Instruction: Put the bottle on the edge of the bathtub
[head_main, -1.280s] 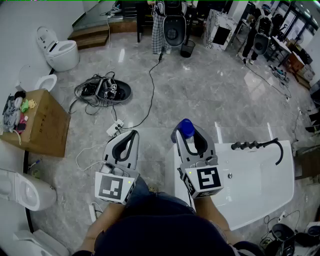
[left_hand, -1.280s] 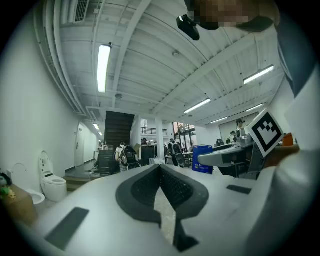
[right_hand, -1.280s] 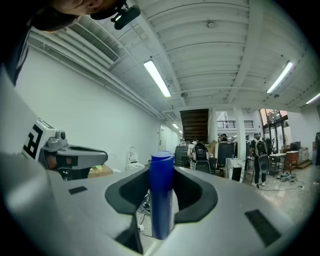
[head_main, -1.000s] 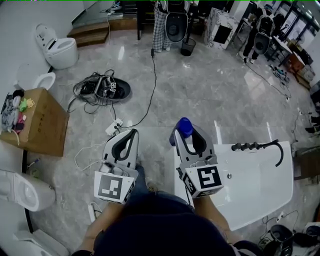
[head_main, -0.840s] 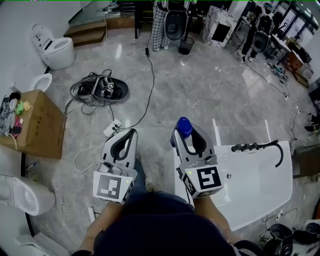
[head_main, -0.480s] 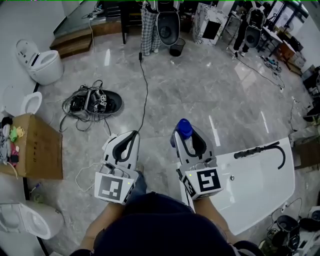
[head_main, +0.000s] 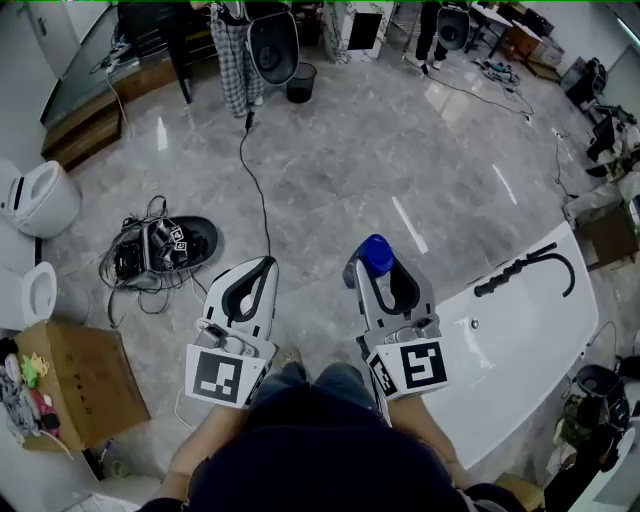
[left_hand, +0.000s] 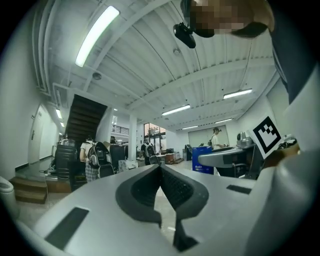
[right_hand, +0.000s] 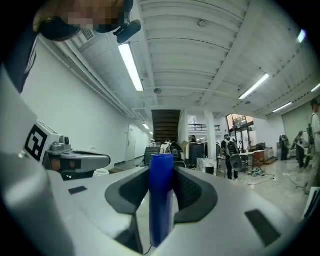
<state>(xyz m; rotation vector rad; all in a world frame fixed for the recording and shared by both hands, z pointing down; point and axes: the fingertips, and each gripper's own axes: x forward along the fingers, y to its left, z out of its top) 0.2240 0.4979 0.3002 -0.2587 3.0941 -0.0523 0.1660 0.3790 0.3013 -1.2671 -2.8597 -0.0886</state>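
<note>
My right gripper is shut on a blue-capped bottle, held upright above the floor just left of the white bathtub. In the right gripper view the blue bottle stands clamped between the dark pads. My left gripper hangs beside it at the same height, its jaws closed together with nothing in them; the left gripper view shows the dark pads meeting at the tip.
A black faucet and hose lie on the tub's far rim. A tangle of cables and a long cord lie on the marble floor. A cardboard box and toilets stand at left. A person stands far off.
The head view has swung: the bathtub now lies tilted at the right and the box has moved lower left. Both grippers keep their places, the right still gripping the bottle.
</note>
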